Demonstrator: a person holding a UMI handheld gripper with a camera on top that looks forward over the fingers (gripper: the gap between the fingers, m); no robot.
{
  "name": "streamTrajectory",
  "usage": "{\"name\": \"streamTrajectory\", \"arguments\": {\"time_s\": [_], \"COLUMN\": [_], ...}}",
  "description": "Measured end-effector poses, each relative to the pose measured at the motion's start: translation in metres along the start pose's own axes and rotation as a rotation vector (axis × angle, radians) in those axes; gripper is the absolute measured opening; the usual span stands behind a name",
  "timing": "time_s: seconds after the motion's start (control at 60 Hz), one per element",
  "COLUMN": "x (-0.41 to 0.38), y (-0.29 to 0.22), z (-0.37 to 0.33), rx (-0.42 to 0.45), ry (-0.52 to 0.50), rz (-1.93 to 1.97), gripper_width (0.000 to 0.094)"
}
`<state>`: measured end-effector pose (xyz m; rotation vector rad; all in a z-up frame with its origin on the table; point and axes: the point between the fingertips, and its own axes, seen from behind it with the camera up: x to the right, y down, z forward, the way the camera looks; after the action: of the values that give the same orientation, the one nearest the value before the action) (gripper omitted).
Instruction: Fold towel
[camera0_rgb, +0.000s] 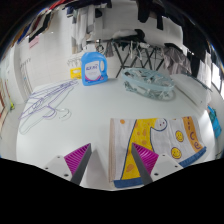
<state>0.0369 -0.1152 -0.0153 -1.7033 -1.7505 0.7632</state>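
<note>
A white towel (160, 135) with yellow, orange and blue cartoon prints lies flat on the white table (90, 120). It has a blue hem at its near edge. My gripper (112, 165) is open, with its fingers wide apart and low over the table. The towel's left edge and near left corner lie between the fingers. The right finger (145, 160) is over the towel. The left finger (78, 160) is over bare table. Nothing is pinched between the pads.
A white clothes hanger (48, 102) lies on the table to the left. A blue and white packet (93, 68) stands further back. A crumpled pale cloth (150, 80) lies at the back right. Chairs and table legs (135, 45) stand beyond the table's far edge.
</note>
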Motion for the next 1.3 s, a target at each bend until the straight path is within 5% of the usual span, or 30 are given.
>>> {"name": "streamTrajectory", "arguments": {"time_s": [0.183,0.233,0.283,0.317,0.533,0.717,0.917,1.267,1.3], "x": [0.001,0.006,0.022,0.027,0.021,0.072,0.187,0.313,0.321], "y": [-0.001,-0.003,-0.006,-0.008,-0.011,-0.08,-0.109,-0.034,-0.03], "z": [0.005,0.005,0.008,0.008,-0.001,-0.052,-0.084,-0.043,-0.039], "rx": [0.018,0.011,0.009,0.007,-0.061,0.022,0.063,-0.025,-0.027], "ry": [0.012,0.02,0.068,0.092,-0.071,-0.139,-0.081,0.062,0.087], "rz": [-0.016,-0.031,-0.066,-0.066,0.029,0.042,0.054,0.161,0.16], "gripper_width": [0.0773,0.0558,0.006,0.0016,0.0007,0.0007,0.0007,0.0027,0.0087]}}
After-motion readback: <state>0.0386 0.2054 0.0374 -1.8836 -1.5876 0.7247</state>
